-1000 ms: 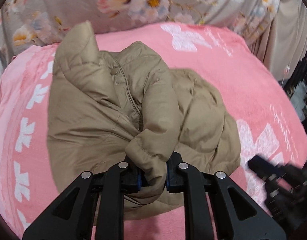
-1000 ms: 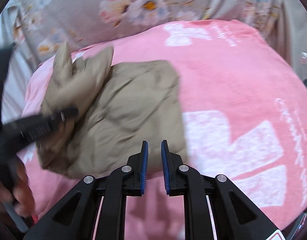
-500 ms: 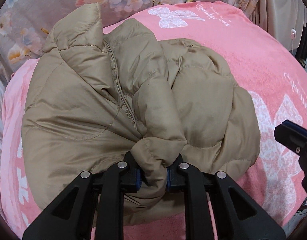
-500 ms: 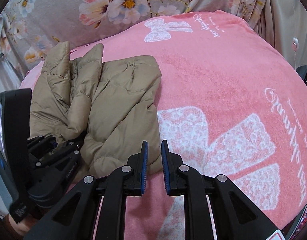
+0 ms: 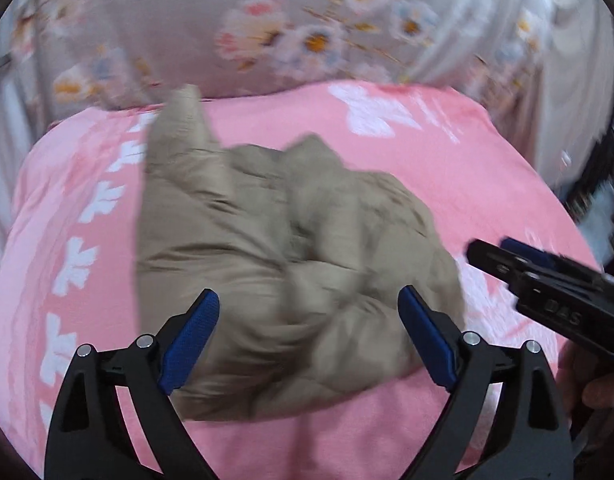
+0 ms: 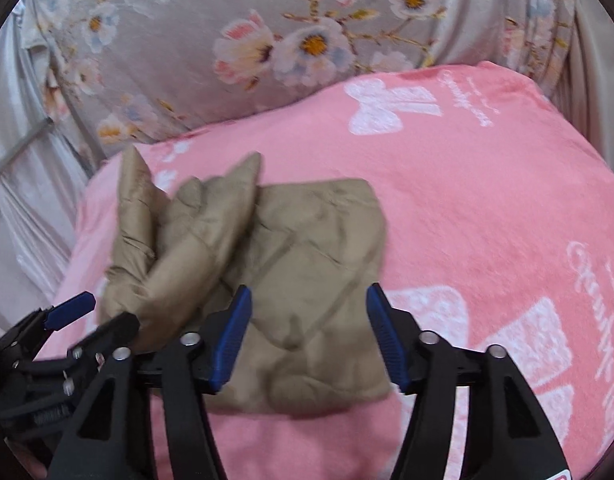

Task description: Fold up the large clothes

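Over pink bedding (image 5: 447,168), both grippers, left gripper (image 5: 309,344) and right gripper (image 6: 309,340), just opened, holding nothing.

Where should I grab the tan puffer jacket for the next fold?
Probably the collar end of the tan puffer jacket, which sticks up in two peaks at the far left. Come from the left with the left gripper, pinching across a peak: it stands clear of the pink blanket. The near hem lies flat, harder to pinch.

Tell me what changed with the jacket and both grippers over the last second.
The left hand-held gripper let go of the tan puffer jacket; its jaws have just been opening and the jacket now lies loose. The right hand-held gripper has just been opening too, gripping nothing. The jacket stays folded on the pink blanket.
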A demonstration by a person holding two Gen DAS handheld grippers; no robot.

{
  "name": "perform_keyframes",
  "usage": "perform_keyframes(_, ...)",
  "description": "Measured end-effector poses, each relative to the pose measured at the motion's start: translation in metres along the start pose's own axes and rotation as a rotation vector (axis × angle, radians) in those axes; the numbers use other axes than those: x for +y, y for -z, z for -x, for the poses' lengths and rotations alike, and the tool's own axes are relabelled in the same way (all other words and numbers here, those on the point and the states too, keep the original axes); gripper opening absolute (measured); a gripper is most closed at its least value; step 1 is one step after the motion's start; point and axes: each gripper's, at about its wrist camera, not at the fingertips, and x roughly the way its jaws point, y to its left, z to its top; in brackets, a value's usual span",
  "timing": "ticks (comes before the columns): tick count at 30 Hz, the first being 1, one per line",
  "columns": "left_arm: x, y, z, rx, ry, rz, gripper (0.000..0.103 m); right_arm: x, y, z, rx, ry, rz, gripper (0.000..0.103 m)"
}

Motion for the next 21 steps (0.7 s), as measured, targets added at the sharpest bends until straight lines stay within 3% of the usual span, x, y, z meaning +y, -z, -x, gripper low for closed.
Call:
perform_keyframes(5, 0.078, -0.013, 0.019, -0.036, -0.060, 0.206, 0.088, 0.044, -0.021, -0.011, 0.003, -0.152, 0.020, 0.068)
perform_keyframes(10, 0.125, -0.010, 0.019, -0.018, -0.152, 0.302, 0.088, 0.110, -0.027, -0.025, 0.028, -0.226, 0.163, 0.077)
perform_keyframes(12, 0.138, -0.007, 0.013, 0.004, -0.156, 0.333, 0.088, 0.138, -0.022, -0.036, 0.053, -0.218, 0.250, 0.077)
perform_keyframes(15, 0.146, -0.005, 0.007, 0.022, -0.162, 0.344, 0.088, 0.166, -0.007, -0.064, 0.104, -0.139, 0.355, 0.075)
perform_keyframes(16, 0.147, -0.005, 0.004, 0.024, -0.162, 0.343, 0.088, 0.167, -0.003, -0.075, 0.127, -0.132, 0.360, 0.061)
perform_keyframes(17, 0.148, -0.005, 0.003, 0.025, -0.162, 0.343, 0.088, 0.163, -0.002, -0.083, 0.150, -0.149, 0.349, 0.039)
perform_keyframes(19, 0.149, -0.007, 0.001, 0.028, -0.156, 0.342, 0.088, 0.152, -0.004, -0.092, 0.182, -0.208, 0.287, 0.010)
perform_keyframes(21, 0.148, -0.009, 0.001, 0.024, -0.146, 0.343, 0.088, 0.140, -0.011, -0.082, 0.148, -0.238, 0.246, 0.006)
